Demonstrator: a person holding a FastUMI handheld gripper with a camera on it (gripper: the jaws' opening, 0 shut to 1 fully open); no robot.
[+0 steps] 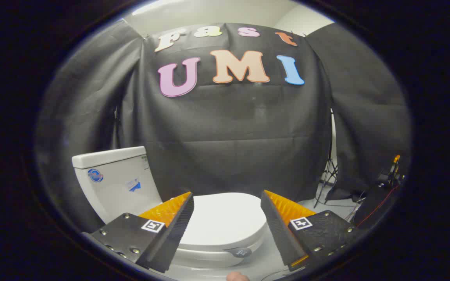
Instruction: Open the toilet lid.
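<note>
Your gripper is wide open, nothing between the fingers, hanging above the toilet. The toilet lid is down, flat on the seat, showing in the gap between your fingers and just ahead of them. The tank stands beyond the left finger, against the black cloth wall.

Handling guess: the lid looks like a rigid glossy plastic shell, light but slick, hinged at the tank side. It likely swings stiffly as one piece, no flex. Pinching the smooth top won't work; go for the rim on the side far from the tank, where lid overhangs seat, and hook one finger under or clamp the lip. Expect slipping on the gloss.

Dark round tag sits on the seat's near edge. Stand legs and cables off right, well apart.
</note>
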